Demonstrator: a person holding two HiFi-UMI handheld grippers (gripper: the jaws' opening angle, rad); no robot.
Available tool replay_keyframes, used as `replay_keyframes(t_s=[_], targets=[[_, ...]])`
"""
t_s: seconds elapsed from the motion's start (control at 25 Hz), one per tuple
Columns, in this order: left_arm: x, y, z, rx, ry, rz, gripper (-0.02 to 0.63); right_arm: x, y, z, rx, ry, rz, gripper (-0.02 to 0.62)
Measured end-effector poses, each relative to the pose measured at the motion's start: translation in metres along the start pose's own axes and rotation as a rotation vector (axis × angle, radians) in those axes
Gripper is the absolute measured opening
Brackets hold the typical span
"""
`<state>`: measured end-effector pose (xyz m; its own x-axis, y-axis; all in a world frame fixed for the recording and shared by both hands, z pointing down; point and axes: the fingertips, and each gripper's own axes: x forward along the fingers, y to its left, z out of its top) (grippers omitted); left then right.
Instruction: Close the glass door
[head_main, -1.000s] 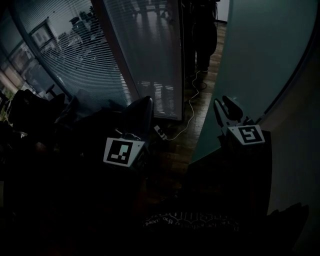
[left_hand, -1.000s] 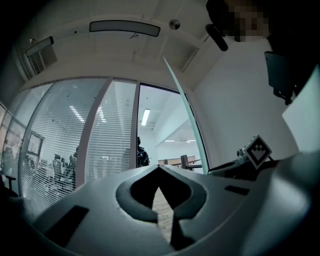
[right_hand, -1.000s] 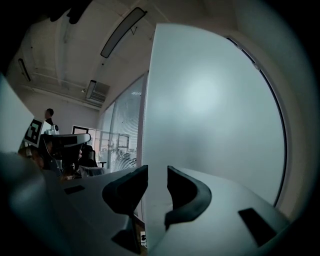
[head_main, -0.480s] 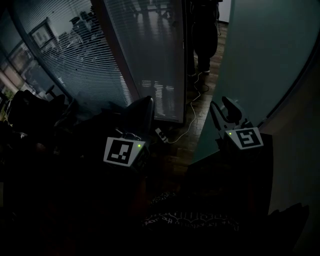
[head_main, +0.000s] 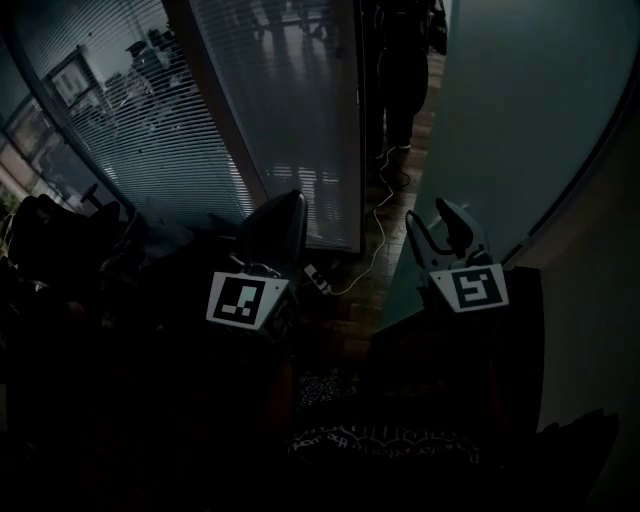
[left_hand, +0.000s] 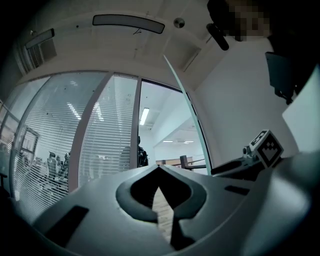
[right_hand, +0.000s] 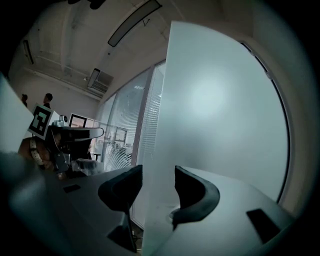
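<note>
Glass door (head_main: 520, 120) edge between opening right tongs (head_main: 436, 216); left tongs (left_hand: 160, 169) closed, empty; floor cable (head_main: 378, 218) ahead.

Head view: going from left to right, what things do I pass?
Glass wall with white slatted blinds → dark left gripper → thin white cable → tall frosted glass door.

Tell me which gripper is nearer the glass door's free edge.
Right. The right gripper straddles the glass door at its edge, which stands between its opening fingers. The left gripper, shut and empty, is apart to the door's left.
</note>
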<state>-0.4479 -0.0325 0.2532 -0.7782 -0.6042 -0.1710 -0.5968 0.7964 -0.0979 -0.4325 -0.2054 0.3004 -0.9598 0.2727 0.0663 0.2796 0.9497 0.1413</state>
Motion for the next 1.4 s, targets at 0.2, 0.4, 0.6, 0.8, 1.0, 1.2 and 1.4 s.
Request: replay_keyframes(t_s=[0.2,0.4,0.6,0.8,1.0,1.2,1.4], targets=[[0.018,0.007,0.002,-0.013,0.000,-0.045,0.002,0.005,-0.001,0.010,-0.012,0.003,-0.017,0.190],[0.039,0.026,-0.005,-0.025,0.001,-0.095,0.002,0.027,0.001,0.017,-0.007,0.000,-0.039,0.190],[0.057,0.047,-0.006,-0.034,-0.006,-0.116,0.002,0.044,0.000,0.019,0.002,0.018,-0.065,0.190],[0.072,0.070,-0.022,-0.046,-0.017,-0.119,0.002,0.069,-0.002,0.006,0.001,0.027,-0.091,0.190],[0.087,0.090,-0.021,-0.039,-0.014,-0.133,0.002,0.089,-0.005,0.011,0.004,0.030,-0.110,0.190],[0.103,0.113,-0.028,-0.032,-0.005,-0.143,0.002,0.113,-0.009,0.010,0.023,0.024,-0.134,0.190],[0.118,0.141,-0.026,-0.020,-0.002,-0.152,0.002,0.139,-0.014,0.016,0.026,0.026,-0.164,0.190]])
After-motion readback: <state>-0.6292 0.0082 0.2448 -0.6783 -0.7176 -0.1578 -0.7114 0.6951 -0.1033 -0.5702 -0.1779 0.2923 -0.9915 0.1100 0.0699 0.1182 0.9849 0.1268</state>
